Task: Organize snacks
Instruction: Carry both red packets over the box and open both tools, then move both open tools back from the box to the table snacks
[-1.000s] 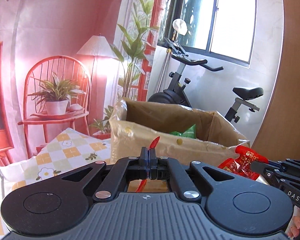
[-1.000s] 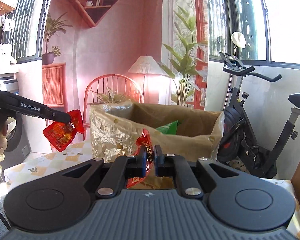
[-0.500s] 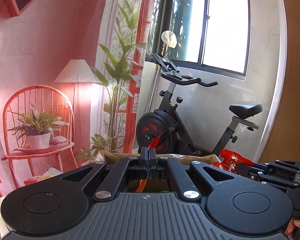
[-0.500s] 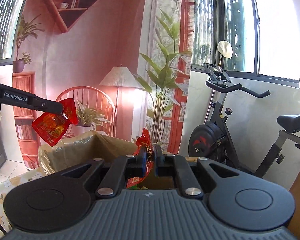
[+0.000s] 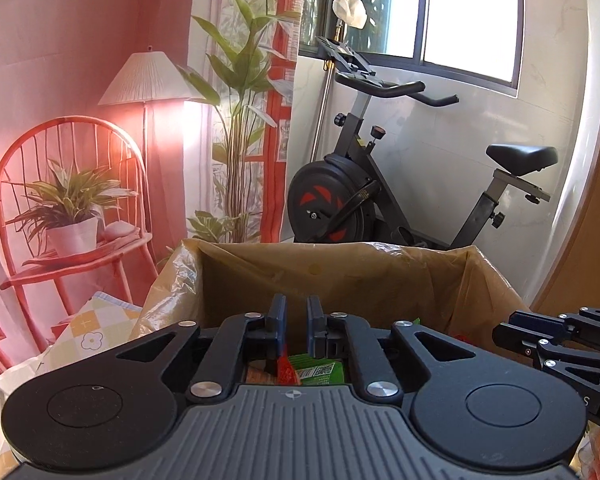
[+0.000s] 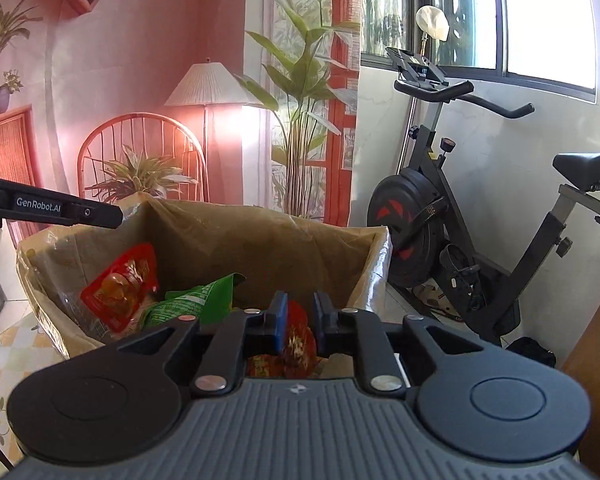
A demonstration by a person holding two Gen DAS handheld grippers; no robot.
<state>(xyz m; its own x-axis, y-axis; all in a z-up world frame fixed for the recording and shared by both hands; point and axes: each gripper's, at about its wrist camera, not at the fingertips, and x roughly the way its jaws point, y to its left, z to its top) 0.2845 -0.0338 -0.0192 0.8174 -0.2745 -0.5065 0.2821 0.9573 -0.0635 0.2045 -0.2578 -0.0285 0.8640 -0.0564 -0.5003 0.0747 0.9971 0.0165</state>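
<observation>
Box (image 6: 260, 240) centre frame, snack packets (image 6: 120, 284) inside at its left. Exercise bike (image 6: 460, 208) behind box, right of frame. Chair (image 5: 68, 184) with potted plant (image 5: 72, 208) on it, left; lamp (image 5: 148, 76) behind.

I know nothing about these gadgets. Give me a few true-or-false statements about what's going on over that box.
1. A plastic liner covers the box. True.
2. A green packet lies inside the box. True.
3. The left gripper clamps a red packet. False: its jaws have just been opening, with nothing between them.
4. The exercise bike stands nearer the camera than the box. False: it stands behind the box.
</observation>
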